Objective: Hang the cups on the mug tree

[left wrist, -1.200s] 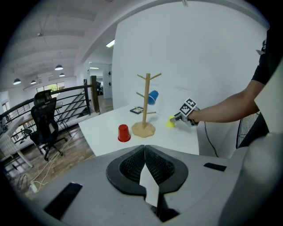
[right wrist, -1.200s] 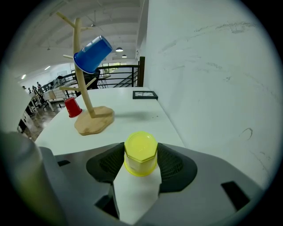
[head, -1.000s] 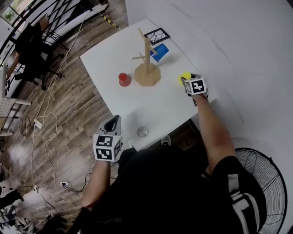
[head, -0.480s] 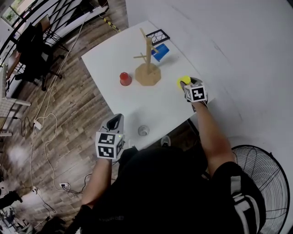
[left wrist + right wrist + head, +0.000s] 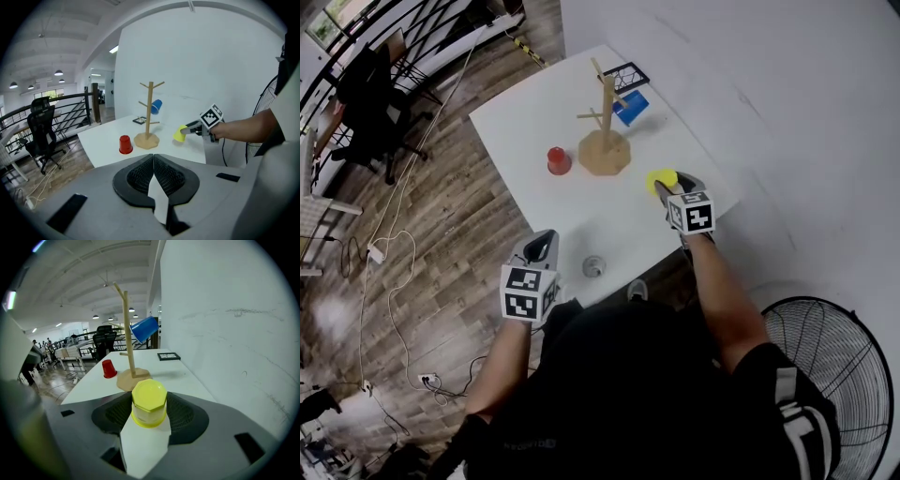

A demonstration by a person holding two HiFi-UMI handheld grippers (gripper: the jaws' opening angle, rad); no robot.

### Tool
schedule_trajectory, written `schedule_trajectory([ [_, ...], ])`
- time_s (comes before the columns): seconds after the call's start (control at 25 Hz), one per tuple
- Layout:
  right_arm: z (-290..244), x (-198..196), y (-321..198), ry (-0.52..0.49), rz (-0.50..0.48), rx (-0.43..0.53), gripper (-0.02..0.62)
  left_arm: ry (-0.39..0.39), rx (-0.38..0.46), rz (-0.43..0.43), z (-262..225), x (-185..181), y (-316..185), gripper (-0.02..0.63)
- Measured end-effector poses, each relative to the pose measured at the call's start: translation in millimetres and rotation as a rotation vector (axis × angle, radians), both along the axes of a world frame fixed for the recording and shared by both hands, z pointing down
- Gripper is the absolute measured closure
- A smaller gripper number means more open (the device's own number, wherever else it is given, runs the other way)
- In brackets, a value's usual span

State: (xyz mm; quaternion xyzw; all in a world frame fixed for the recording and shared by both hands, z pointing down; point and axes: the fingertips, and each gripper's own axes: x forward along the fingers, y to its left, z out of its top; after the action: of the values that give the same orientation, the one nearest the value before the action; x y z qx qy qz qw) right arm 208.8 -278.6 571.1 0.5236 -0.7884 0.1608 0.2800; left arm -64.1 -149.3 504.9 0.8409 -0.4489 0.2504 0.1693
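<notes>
Right gripper (image 5: 668, 189): jaws clamped on yellow cup (image 5: 149, 401), held over the tabletop (image 5: 525, 122) near the base of the mug tree (image 5: 604, 141).
Left gripper (image 5: 153, 174): jaws closed together, nothing between them.
Blue cup (image 5: 628, 107): hanging on a tree peg.
Red cup (image 5: 557, 160): upside down on tabletop, beside the tree base.

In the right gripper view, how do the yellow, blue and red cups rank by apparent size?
1. yellow cup, closest to the camera.
2. blue cup.
3. red cup.
Distance may explain the differences; true sizes are unsure.
</notes>
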Motion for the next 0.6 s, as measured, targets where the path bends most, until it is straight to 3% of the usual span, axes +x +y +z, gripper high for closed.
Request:
schedule_trajectory([
  [0.32, -57, -32, -3, -0.084, -0.041, 0.118, 0.370, -0.001, 0.004, 0.004, -1, 0, 0, 0.589],
  [0.6, -143, -62, -10, -0.136, -0.109, 0.300, 0.370, -0.004, 0.005, -0.007, 0, -6, -1, 0.591],
])
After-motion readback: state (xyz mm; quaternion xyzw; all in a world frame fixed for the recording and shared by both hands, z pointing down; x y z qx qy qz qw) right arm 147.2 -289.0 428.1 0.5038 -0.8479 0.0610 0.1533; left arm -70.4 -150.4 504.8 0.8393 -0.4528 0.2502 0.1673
